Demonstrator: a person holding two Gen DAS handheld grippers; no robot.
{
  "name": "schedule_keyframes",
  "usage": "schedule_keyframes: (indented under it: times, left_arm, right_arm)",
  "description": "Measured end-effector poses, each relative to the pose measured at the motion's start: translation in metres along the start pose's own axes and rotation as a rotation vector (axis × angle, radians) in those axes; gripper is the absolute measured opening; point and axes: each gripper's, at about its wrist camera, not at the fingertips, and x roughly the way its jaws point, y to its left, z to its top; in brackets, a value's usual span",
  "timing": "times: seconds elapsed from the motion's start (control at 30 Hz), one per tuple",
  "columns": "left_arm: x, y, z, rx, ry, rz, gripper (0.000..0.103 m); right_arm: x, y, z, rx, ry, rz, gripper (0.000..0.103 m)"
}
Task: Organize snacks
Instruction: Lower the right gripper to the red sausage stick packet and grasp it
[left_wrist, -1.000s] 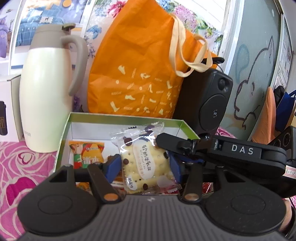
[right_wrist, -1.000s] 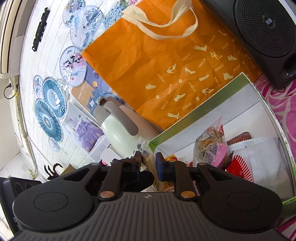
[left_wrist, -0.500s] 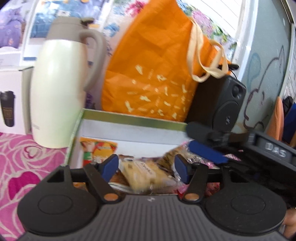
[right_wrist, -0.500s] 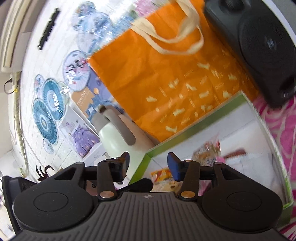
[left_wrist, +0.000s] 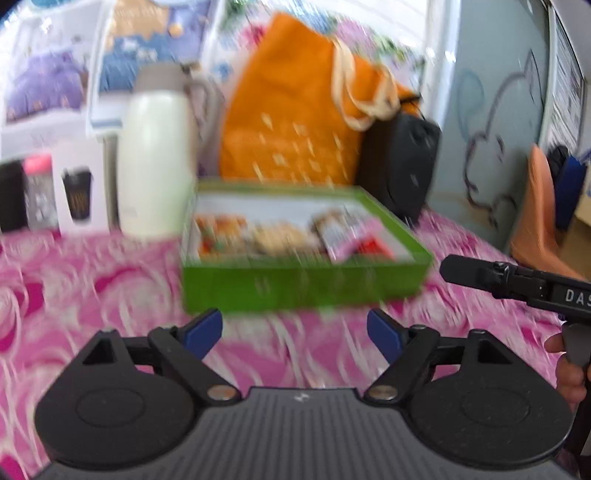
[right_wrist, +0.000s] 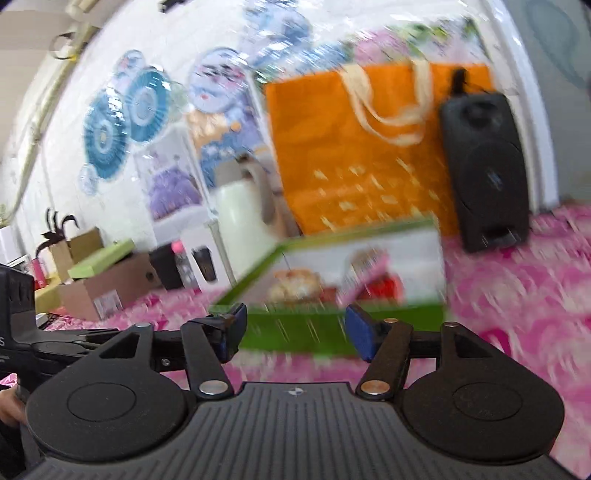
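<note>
Left wrist view: left tongs (left_wrist: 295, 330) are seen spread w/ nothing between, having just been opening, above pink-patterned worktop (left_wrist: 92, 295). Right tongs (right_wrist: 293, 330) likewise spread & empty, just opened. Farther off, snacks (left_wrist: 280, 236) are held in green box (left_wrist: 303, 286); behind it, white jug (left_wrist: 155, 162) & orange bag (left_wrist: 295, 122).
</note>
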Motion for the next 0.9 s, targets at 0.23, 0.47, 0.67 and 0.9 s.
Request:
schedule_keyframes:
  times: [0.23, 0.47, 0.67, 0.9]
  left_arm:
    - [0.015, -0.010, -0.030, -0.044, 0.130, -0.070, 0.080]
    - [0.032, -0.012, -0.038, -0.089, 0.185, -0.088, 0.079]
    - [0.034, -0.016, -0.039, -0.071, 0.185, -0.070, 0.079]
    - [0.035, -0.041, -0.049, 0.016, 0.152, 0.084, 0.081]
  right_arm:
    - [-0.006, -0.038, -0.045, 0.312, 0.165, -0.067, 0.056]
    - [0.016, -0.039, -0.053, 0.387, 0.221, -0.014, 0.053]
    - [0.013, -0.037, -0.055, 0.374, 0.219, -0.007, 0.052]
    - [0.012, -0.030, -0.058, 0.331, 0.205, -0.038, 0.053]
